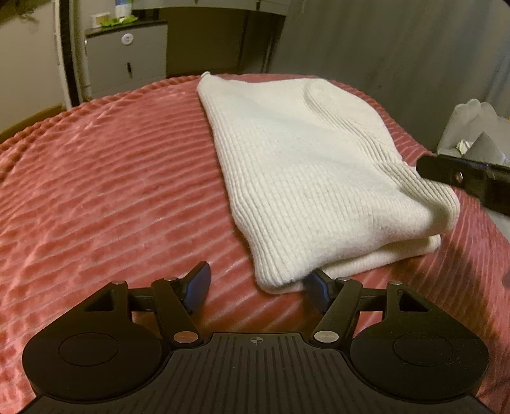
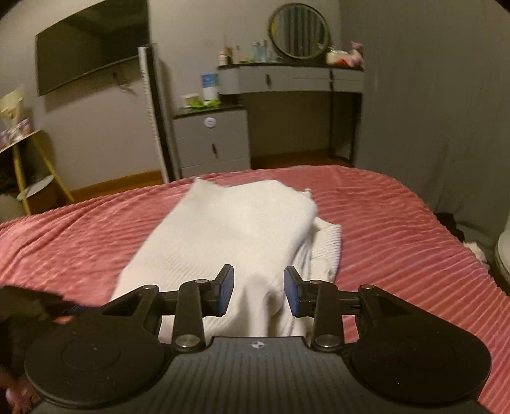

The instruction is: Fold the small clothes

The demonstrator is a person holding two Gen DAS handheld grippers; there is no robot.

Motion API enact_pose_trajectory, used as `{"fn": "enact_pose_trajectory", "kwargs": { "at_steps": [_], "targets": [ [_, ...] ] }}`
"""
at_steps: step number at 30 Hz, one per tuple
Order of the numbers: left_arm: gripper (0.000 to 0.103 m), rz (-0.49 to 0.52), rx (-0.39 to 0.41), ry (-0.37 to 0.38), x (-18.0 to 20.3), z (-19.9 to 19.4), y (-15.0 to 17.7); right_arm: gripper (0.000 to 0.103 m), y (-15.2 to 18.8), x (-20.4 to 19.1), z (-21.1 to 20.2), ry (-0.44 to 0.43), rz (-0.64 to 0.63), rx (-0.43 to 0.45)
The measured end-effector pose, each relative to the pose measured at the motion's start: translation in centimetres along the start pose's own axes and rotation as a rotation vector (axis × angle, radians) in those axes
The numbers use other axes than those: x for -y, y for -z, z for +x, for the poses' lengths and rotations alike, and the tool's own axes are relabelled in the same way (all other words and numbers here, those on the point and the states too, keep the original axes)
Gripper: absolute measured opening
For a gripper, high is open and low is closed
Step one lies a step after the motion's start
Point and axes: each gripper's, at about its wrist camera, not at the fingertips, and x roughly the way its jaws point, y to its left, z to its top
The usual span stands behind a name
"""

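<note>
A white ribbed knit garment lies folded on the pink ribbed bedspread. My left gripper is open at the garment's near corner; that corner lies between the fingers and partly covers the right fingertip. The right gripper shows as a black piece at the garment's right edge. In the right wrist view the garment lies just ahead, and my right gripper is open above its near edge, holding nothing.
A grey cabinet, a dressing table with a round mirror and a wall TV stand beyond the bed. A yellow side table is at the left. A white bag sits off the bed's right edge.
</note>
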Motion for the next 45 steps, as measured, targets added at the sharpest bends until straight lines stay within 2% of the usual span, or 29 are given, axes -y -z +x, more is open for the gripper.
{"fn": "enact_pose_trajectory", "kwargs": {
  "at_steps": [4,9,11,14,17,19,22,24,27,29,30,31,33,36,39,41,45],
  "targets": [
    [0.073,0.004,-0.005,-0.01,0.2,-0.1,0.1,0.03,0.7,-0.5,0.7,-0.002,-0.029,-0.044],
    [0.073,-0.014,-0.005,-0.002,-0.6,-1.6,0.3,0.027,2.3,0.8,3.2,0.099,-0.022,-0.167],
    [0.074,-0.031,0.022,0.015,-1.5,-2.8,0.1,0.027,2.4,1.5,3.1,0.088,0.015,-0.173],
    [0.077,-0.056,0.05,0.037,-2.6,-4.0,-0.5,0.027,2.1,1.6,2.5,0.098,0.0,-0.182],
    [0.077,-0.086,0.043,0.05,-3.2,-4.2,-1.1,0.038,1.2,2.4,1.6,0.072,0.075,-0.15],
    [0.077,-0.112,0.057,0.08,-3.3,-4.9,-1.5,0.051,0.4,3.0,1.6,0.039,0.139,-0.128],
    [0.084,-0.124,0.122,0.108,-3.4,-6.3,-2.2,0.052,-0.5,3.2,2.7,-0.028,0.208,-0.137],
    [0.084,-0.125,0.151,0.106,-3.8,-6.5,-2.8,0.052,-0.7,3.1,3.9,-0.049,0.227,-0.171],
    [0.084,-0.157,0.141,0.111,-4.3,-5.5,-3.7,0.052,-0.2,3.4,5.8,-0.065,0.269,-0.224],
    [0.083,-0.184,0.117,0.143,-4.5,-4.4,-4.1,0.037,0.0,3.6,6.1,-0.087,0.288,-0.214],
    [0.083,-0.196,0.101,0.156,-4.6,-3.8,-4.3,0.025,0.1,3.7,5.9,-0.106,0.294,-0.205],
    [0.083,-0.205,0.089,0.173,-4.6,-3.3,-4.4,0.022,0.2,3.8,5.6,-0.124,0.304,-0.187],
    [0.083,-0.212,0.071,0.203,-4.3,-2.5,-4.5,0.019,0.5,4.0,4.5,-0.142,0.302,-0.134],
    [0.082,-0.193,0.043,0.186,-3.6,-1.4,-4.3,0.013,1.0,4.3,3.8,-0.109,0.287,-0.108],
    [0.082,-0.143,0.002,0.141,-3.0,-0.1,-3.5,0.013,1.6,4.8,3.7,-0.073,0.271,-0.11],
    [0.082,-0.121,-0.027,0.116,-2.8,1.1,-3.0,0.013,2.3,4.7,4.5,-0.053,0.253,-0.143],
    [0.079,-0.059,-0.007,0.081,-2.4,0.7,-2.9,0.015,2.3,3.4,4.8,-0.022,0.14,-0.165]
  ]
}}
